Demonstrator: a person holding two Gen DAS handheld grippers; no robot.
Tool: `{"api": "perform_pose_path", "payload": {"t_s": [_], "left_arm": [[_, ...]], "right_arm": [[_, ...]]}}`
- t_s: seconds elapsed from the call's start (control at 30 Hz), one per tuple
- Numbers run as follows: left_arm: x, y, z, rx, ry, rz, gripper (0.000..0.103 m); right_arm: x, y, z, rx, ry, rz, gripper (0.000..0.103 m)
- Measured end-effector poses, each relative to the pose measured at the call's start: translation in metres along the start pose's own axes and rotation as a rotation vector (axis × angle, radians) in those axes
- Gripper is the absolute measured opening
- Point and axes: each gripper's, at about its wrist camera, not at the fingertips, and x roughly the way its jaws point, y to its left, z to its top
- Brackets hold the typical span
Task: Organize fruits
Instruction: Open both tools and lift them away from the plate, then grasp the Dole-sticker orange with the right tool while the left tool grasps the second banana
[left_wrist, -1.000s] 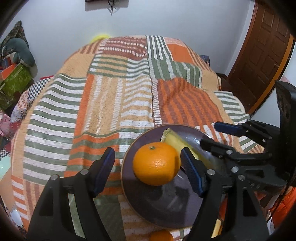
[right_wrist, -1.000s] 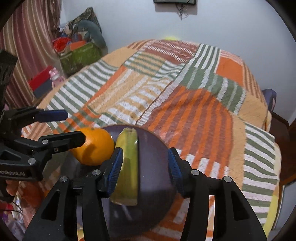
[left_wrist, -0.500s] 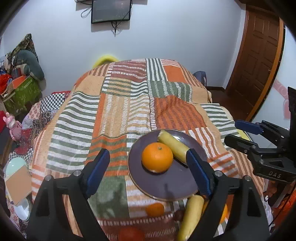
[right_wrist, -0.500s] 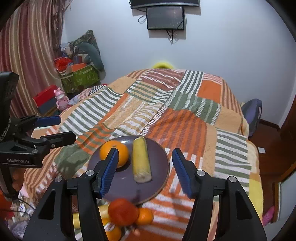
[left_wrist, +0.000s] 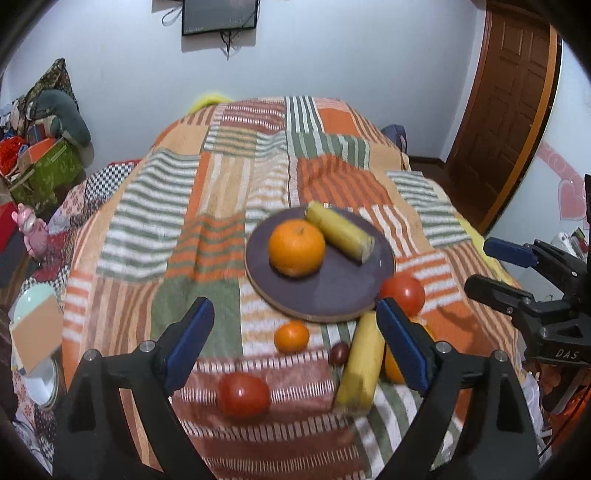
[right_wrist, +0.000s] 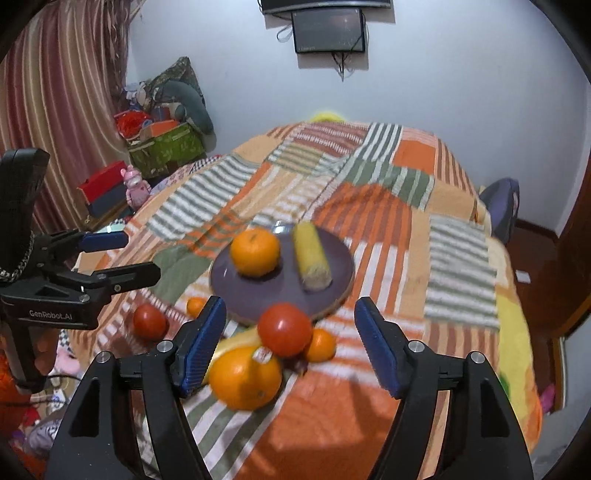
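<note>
A dark round plate (left_wrist: 332, 295) (right_wrist: 266, 295) lies on the striped bedspread and holds a large orange (left_wrist: 296, 247) (right_wrist: 255, 252) and a yellow banana piece (left_wrist: 340, 232) (right_wrist: 311, 255). In front of the plate lie two red tomatoes (left_wrist: 243, 394) (left_wrist: 403, 293), a small orange (left_wrist: 291, 336), a dark small fruit (left_wrist: 339, 353), a banana (left_wrist: 360, 369) and a stickered orange (right_wrist: 244, 377). My left gripper (left_wrist: 295, 341) is open and empty above the loose fruit. My right gripper (right_wrist: 290, 338) is open and empty above the tomato (right_wrist: 284, 329).
The bedspread (left_wrist: 229, 177) covers a bed that drops off on all sides. A green box and clutter (right_wrist: 166, 147) stand by the left wall, a wooden door (left_wrist: 506, 110) at the right, a screen (right_wrist: 328, 31) on the far wall.
Both grippers have pulled back and up from the plate, leaving the orange and the banana piece on it. The loose fruit in front of the plate has come into view.
</note>
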Motion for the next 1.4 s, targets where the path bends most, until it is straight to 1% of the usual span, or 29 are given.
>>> {"api": "perform_pose_path", "payload": {"t_s": [0.2,0.3,0.5,0.6,0.7,0.8,0.9,0.97,1.07,1.2,1.4], "left_arm": [[0.008,0.002,-0.026,-0.027,0.067,-0.012,0.090],[0.014,0.003,-0.038,-0.037,0.100,-0.003,0.090],[0.025,0.009,-0.054,-0.072,0.154,-0.014,0.090],[0.029,0.010,-0.057,-0.083,0.166,-0.022,0.090],[0.031,0.008,-0.058,-0.082,0.168,-0.026,0.090],[0.033,0.005,-0.058,-0.072,0.167,-0.024,0.090],[0.034,0.004,-0.055,-0.063,0.160,-0.009,0.090],[0.033,0.005,-0.054,-0.065,0.158,-0.012,0.090],[0.033,0.007,-0.052,-0.061,0.156,-0.012,0.090],[0.032,0.004,-0.051,-0.029,0.156,-0.015,0.090],[0.038,-0.006,-0.049,-0.003,0.162,-0.043,0.090]], "right_arm": [[0.010,0.008,-0.026,0.017,0.068,0.025,0.069],[0.018,0.014,-0.033,0.023,0.099,0.050,0.069],[0.036,0.025,-0.041,0.005,0.151,0.079,0.069],[0.049,0.025,-0.045,0.016,0.180,0.096,0.069],[0.057,0.022,-0.047,0.028,0.198,0.094,0.069],[0.059,0.022,-0.049,0.040,0.212,0.114,0.069],[0.061,0.027,-0.049,0.022,0.216,0.120,0.068],[0.063,0.029,-0.049,0.004,0.213,0.097,0.062],[0.063,0.027,-0.048,-0.001,0.212,0.100,0.061],[0.056,0.023,-0.047,0.011,0.198,0.100,0.061],[0.035,0.010,-0.045,0.039,0.156,0.078,0.061]]}}
